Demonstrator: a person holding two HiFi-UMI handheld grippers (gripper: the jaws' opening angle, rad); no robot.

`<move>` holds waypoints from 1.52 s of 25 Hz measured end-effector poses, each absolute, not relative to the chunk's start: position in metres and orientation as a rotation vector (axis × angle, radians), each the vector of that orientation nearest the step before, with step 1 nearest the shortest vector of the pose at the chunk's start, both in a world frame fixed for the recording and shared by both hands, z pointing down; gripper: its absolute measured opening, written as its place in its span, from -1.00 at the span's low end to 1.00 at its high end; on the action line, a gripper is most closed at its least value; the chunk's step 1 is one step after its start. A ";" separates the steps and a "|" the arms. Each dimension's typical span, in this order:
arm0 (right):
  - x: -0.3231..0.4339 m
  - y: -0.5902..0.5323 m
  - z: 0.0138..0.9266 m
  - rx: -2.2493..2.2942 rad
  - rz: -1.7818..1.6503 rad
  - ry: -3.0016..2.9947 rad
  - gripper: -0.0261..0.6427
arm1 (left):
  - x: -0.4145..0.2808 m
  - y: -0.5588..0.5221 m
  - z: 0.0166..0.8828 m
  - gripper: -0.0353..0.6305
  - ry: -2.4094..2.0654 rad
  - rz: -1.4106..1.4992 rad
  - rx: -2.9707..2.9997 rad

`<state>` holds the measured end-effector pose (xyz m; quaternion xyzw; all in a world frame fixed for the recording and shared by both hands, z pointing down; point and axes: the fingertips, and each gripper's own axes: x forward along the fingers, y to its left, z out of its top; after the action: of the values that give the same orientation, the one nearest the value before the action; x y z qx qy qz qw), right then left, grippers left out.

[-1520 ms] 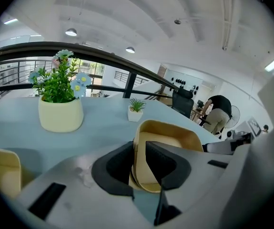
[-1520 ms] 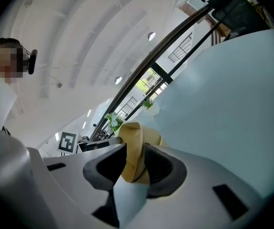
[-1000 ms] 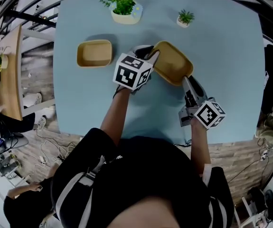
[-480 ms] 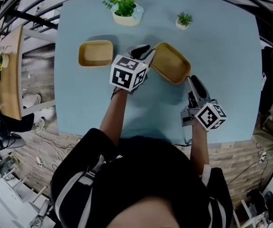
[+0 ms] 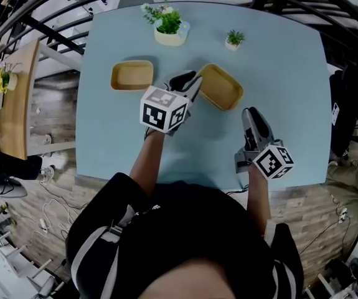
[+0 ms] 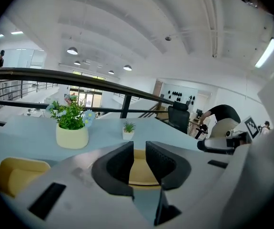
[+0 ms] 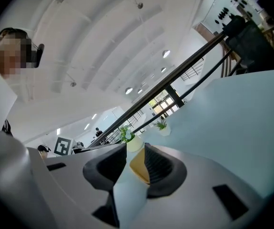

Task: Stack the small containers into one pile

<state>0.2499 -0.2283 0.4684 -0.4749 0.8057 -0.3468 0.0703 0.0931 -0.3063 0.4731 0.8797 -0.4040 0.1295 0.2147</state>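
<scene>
The pale blue table [image 5: 291, 73] takes up most of what I see from here, with the person leaning over its near edge. Two shallow yellow containers are on it. The second container [image 5: 132, 75] lies flat and square on the person's left, well apart from everything else. The held container [image 5: 220, 87] is skewed, nearer the middle, with a gripper at each of two opposite corners. A flowering pot [image 5: 169, 35] and a tiny potted plant [image 5: 233, 40] stand near the far edge, out of the way.

The left gripper [image 5: 194, 80] has its claw narrow on the container's far-left corner, and yellow wall fills the slit between its pads. The right gripper [image 5: 248, 112] is just as narrow, nipping the near-right corner, though from overhead that hold looks slight. I can't say for sure that the container is clear of the table.

My guess is this is the carry across to the second container. To do it well, both hands should travel together so neither corner twists out. The skewed container needs squaring to its mate and holding level before it goes down. The pads should part only once it has nested.
</scene>
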 end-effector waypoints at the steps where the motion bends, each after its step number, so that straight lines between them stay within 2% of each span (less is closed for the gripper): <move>1: 0.249 -0.223 0.463 -1.424 -1.024 2.427 -0.56 | 0.093 -0.300 0.467 -0.65 -1.115 0.342 2.448; 7: 0.243 -0.188 0.436 -1.387 -0.934 2.419 -0.67 | 0.091 -0.260 0.435 -0.68 -1.094 0.293 2.531; 19: 0.226 -0.113 0.421 -1.344 -0.896 2.392 -0.72 | 0.080 -0.181 0.411 -0.72 -1.082 0.318 2.606; 29: 0.196 -0.077 0.423 -1.283 -0.886 2.421 -0.72 | 0.033 -0.130 0.419 -0.75 -1.179 0.369 2.555; 38: 0.158 -0.080 0.416 -1.238 -0.883 2.491 -0.72 | -0.022 -0.131 0.416 -0.75 -1.284 0.374 2.510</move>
<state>0.1581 -0.0796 0.4162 -0.4214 0.8484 -0.3006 0.1113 -0.0221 -0.1307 0.4155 0.8728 -0.4465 0.1300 0.1484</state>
